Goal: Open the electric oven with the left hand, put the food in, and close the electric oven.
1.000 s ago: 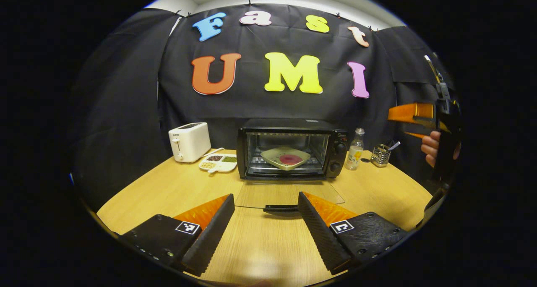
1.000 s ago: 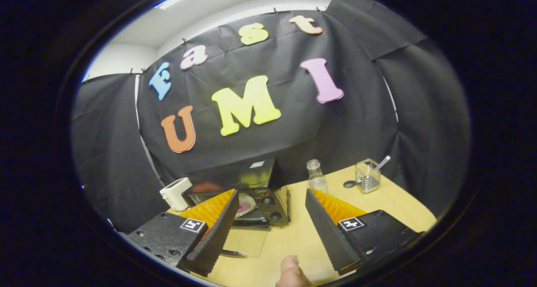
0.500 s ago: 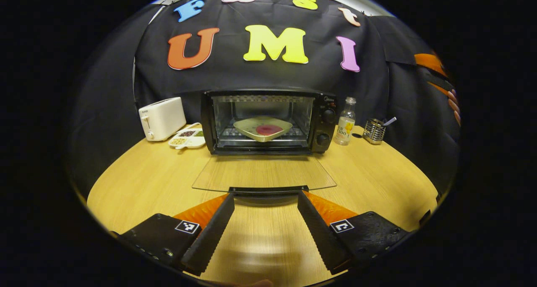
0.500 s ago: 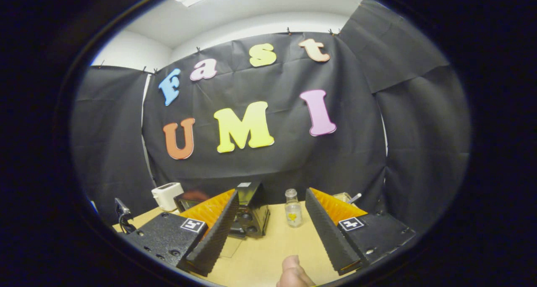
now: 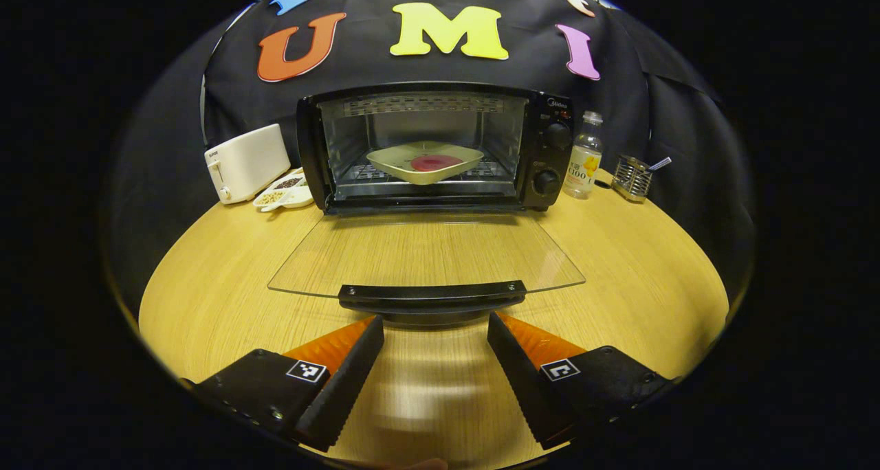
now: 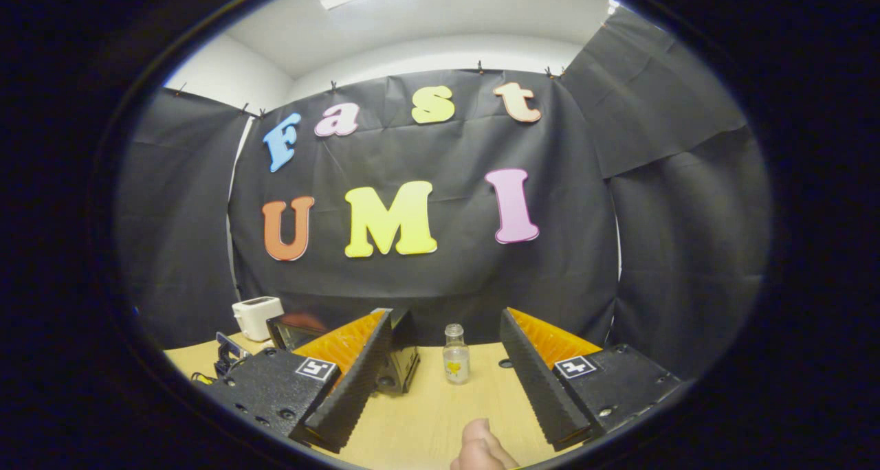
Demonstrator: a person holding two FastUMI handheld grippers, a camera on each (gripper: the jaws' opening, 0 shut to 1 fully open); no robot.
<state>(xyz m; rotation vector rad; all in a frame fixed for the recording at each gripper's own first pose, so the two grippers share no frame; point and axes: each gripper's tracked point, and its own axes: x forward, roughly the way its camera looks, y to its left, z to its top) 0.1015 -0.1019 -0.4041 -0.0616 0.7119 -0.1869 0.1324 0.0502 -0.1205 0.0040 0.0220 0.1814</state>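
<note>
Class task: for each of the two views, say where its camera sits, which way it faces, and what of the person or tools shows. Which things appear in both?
Left gripper view: rides the left tool, low, facing the open oven and its door handle.
Right gripper view: rides the right tool, higher, facing the wall; a thumb shows.
Both show the oven, toaster, bottle and table.

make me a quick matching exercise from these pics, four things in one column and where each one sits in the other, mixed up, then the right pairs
Things
1. plate
2. toaster
3. bottle
4. door handle

Places
A. left of the oven, on the table
B. just ahead of the left gripper and its open fingers
C. on the rack inside the oven
D. right of the oven, beside its knobs

Pairs: 1-C, 2-A, 3-D, 4-B
</note>
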